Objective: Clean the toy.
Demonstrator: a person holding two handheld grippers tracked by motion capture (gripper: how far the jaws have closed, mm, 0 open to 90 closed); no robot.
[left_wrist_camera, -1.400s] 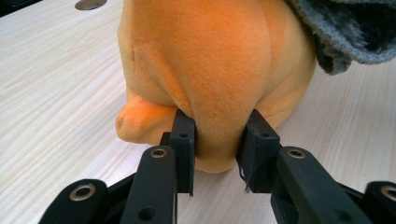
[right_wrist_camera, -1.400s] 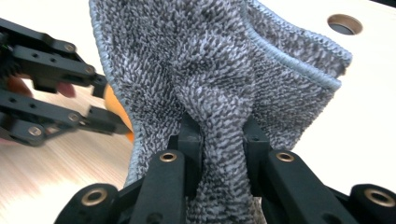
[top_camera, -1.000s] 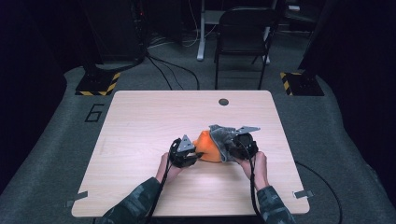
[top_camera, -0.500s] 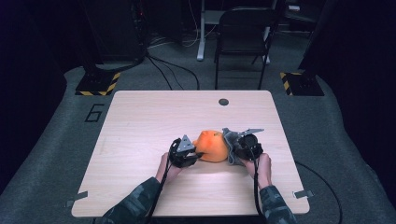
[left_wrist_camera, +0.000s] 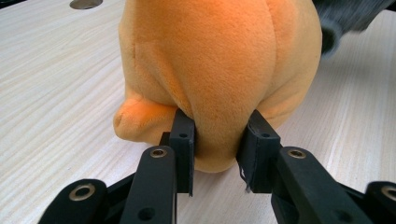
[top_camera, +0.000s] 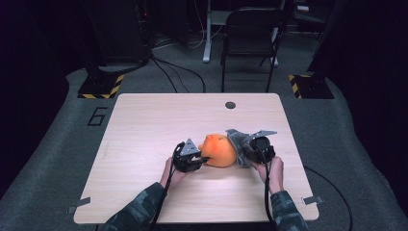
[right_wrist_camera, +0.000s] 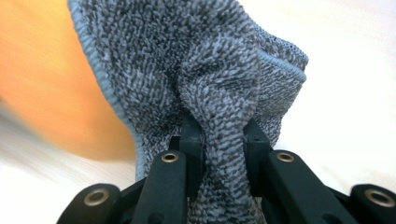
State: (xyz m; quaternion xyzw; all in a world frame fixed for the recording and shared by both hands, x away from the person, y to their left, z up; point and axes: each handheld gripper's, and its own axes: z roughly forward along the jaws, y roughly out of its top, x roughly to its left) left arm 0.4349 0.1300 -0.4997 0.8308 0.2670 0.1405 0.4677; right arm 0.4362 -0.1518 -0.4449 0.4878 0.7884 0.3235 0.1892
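- Orange plush toy [top_camera: 219, 150] sits near the middle of a pale wood table [top_camera: 144, 125], slightly toward the person's side, flanked by two hand-held grippers.
- The left gripper [top_camera: 201, 159] meets the toy from the person's left; in the left gripper view its jaws are partly closed, pinching a bulge of the toy's [left_wrist_camera: 219, 70] orange fabric between their black pads [left_wrist_camera: 183, 140].
- A small orange nub of the toy rests on the tabletop [left_wrist_camera: 56, 93] just beside that grip.
- The right gripper [top_camera: 246, 150] is closed down on a fold of grey terry cloth [top_camera: 239, 144]; in the right gripper view the cloth [right_wrist_camera: 210, 74] is bunched between the jaws and rises above them, its blue-grey hem running along the left edge.
- The cloth lies against the toy's right side, touching it, with orange [right_wrist_camera: 42, 79] visible behind the cloth in the right gripper view.
- No container is on the table; a small dark round grommet [top_camera: 230, 105] sits near the far edge.
- A second ago the cloth draped over much of the toy's right half; half a second ago more orange showed; now the cloth is drawn off to the right and the toy's top and front are bare.
- The right gripper has shifted slightly rightward over that time; the left has kept its place.
- A chair [top_camera: 250, 29] stands beyond the table on the dark floor.
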